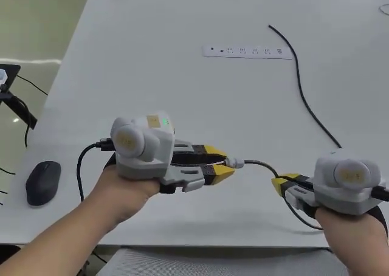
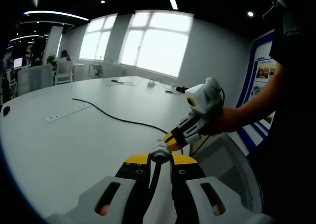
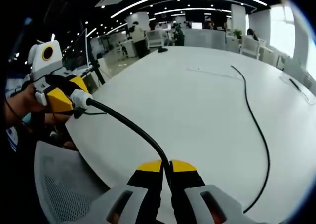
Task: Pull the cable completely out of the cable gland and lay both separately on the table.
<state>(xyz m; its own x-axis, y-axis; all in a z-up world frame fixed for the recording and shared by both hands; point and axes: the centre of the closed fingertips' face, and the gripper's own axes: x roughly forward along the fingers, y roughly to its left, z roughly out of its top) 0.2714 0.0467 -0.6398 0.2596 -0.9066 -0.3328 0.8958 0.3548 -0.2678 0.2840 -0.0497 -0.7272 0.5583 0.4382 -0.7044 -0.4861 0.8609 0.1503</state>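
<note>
Above the near edge of the table, we hold the cable gland with the cable running out of it. We judge the gland small, hard and light, and the cable thin and limp, best taken close to the gland. Our left gripper pinches the gland, and our right gripper is pressed together on the cable.

cable black | cable gland pale grey | left tongs, right tongs yellow-tipped | table white | mouse black
</note>
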